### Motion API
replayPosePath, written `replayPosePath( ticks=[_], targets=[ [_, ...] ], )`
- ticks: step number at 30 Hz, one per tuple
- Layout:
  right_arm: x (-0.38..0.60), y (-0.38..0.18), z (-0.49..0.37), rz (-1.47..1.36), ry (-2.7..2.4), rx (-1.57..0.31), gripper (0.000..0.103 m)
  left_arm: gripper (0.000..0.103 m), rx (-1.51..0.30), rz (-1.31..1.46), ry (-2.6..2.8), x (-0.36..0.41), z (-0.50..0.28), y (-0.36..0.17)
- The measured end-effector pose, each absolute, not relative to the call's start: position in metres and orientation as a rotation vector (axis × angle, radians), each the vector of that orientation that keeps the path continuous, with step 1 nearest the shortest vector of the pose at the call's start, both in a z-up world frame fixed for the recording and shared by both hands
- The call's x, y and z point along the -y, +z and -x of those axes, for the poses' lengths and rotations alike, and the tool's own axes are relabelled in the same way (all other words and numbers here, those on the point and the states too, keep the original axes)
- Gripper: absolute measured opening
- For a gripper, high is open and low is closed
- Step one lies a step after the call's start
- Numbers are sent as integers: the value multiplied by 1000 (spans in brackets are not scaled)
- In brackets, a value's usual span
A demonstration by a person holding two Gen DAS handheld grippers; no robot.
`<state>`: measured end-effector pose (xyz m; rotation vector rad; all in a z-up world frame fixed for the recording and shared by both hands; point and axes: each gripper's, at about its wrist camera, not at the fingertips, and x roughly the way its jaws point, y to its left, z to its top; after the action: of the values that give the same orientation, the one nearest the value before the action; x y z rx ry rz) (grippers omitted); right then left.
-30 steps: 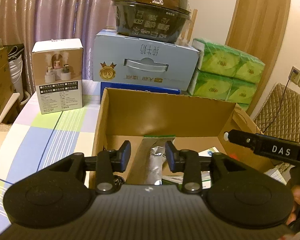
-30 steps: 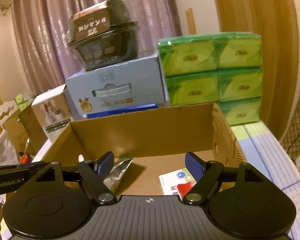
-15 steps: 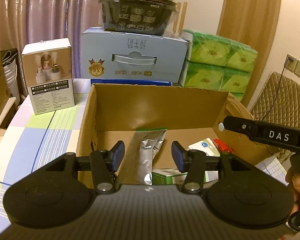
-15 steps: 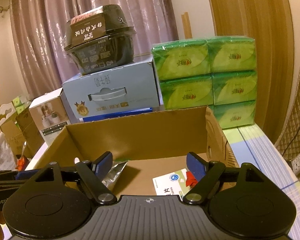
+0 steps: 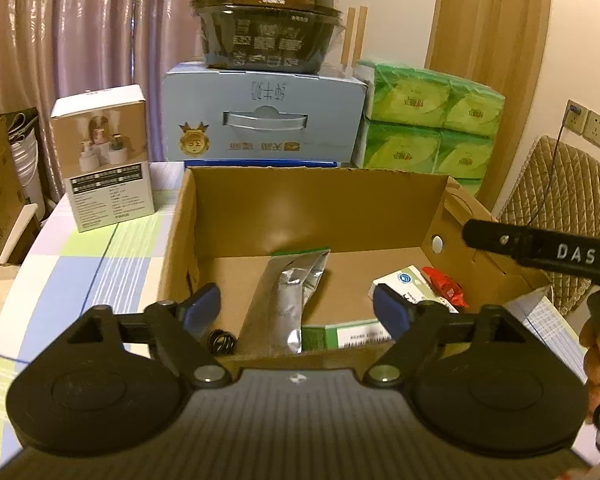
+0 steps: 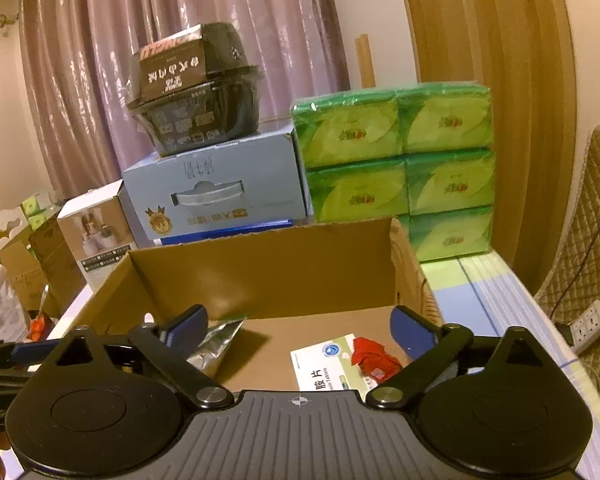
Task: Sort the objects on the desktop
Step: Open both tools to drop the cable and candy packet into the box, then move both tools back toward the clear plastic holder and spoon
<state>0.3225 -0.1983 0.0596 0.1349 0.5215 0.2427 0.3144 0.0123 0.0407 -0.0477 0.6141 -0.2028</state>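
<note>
Left gripper (image 5: 296,308) jaws wider now, silver pouch (image 5: 290,292) lying loose between.

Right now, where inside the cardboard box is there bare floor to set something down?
In the cardboard box, bare floor lies along the back wall, between the silver pouch and the white tablet box. The right corner is crowded: tablet box, red packet, green box.

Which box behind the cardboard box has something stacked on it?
The pale blue box with a handle: a black bowl sits on it; the small white box carries nothing.
</note>
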Motion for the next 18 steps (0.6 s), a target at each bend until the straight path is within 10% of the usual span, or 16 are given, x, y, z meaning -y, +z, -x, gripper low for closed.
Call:
replayPosePath(
  ticks=[6, 18],
  targets=[
    [214, 63, -296, -149, 239, -526, 101, 102, -576, 65, -177, -26, -281, 49],
    [246, 62, -220, -132, 230, -545, 101, 102, -611, 77, -114, -50, -190, 37]
  ],
)
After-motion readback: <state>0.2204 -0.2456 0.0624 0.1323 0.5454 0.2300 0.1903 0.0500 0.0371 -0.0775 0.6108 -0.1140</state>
